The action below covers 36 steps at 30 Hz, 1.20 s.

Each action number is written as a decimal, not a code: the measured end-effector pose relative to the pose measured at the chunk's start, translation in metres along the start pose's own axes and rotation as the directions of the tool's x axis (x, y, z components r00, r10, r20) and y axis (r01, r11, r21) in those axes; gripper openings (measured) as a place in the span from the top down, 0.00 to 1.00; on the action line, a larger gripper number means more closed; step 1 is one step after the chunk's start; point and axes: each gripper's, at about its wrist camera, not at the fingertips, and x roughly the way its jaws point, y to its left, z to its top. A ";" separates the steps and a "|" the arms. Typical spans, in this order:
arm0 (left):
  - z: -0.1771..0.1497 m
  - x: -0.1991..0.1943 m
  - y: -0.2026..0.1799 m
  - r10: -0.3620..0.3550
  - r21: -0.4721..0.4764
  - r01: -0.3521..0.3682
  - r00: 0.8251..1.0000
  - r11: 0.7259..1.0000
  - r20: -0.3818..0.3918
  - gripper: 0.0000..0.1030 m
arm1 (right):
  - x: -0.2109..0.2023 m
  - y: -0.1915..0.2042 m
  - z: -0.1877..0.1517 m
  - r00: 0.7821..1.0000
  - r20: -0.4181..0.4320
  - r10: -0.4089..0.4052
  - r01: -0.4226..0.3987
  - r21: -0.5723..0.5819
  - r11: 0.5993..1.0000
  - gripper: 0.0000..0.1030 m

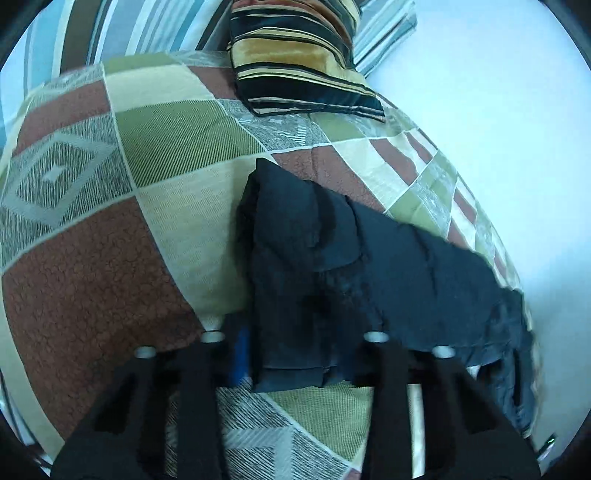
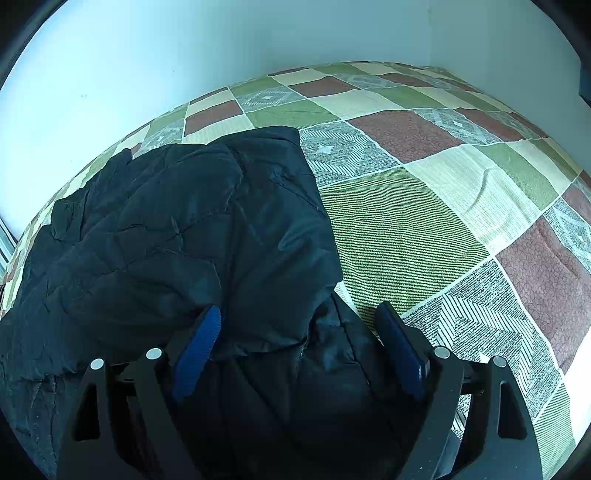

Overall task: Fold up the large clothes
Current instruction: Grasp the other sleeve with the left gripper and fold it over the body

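Observation:
A dark navy quilted jacket lies crumpled on a patchwork bedspread. In the left wrist view my left gripper is wide open, and a folded edge of the jacket sits between its fingers. In the right wrist view the jacket fills the left half. My right gripper is open, its blue pads wide apart, with a bunched part of the jacket lying between them, not pinched.
A striped black and gold cushion lies at the head of the bed, on a blue striped pillow. A pale wall runs along the bed's far side. Bare bedspread spreads to the right of the jacket.

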 end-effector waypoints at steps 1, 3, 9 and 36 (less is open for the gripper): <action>0.001 0.001 0.001 -0.008 -0.006 0.008 1.000 1.000 -0.005 0.86 | 0.000 0.000 0.000 1.000 0.000 0.001 -0.001 0.001 1.000 0.18; 0.002 -0.004 -0.001 -0.011 -0.011 0.011 1.000 1.000 0.012 0.90 | 0.000 0.000 0.000 1.000 0.001 0.002 -0.002 0.003 1.000 0.18; 0.005 -0.040 -0.058 -0.034 0.128 0.023 0.996 0.992 0.088 0.93 | 0.000 0.000 0.000 1.000 0.004 0.009 -0.009 0.008 1.000 0.18; -0.211 -0.015 -0.509 -0.403 0.626 0.538 0.841 0.564 -0.360 0.93 | 0.000 -0.010 0.000 0.998 0.017 0.056 -0.056 0.032 0.998 0.17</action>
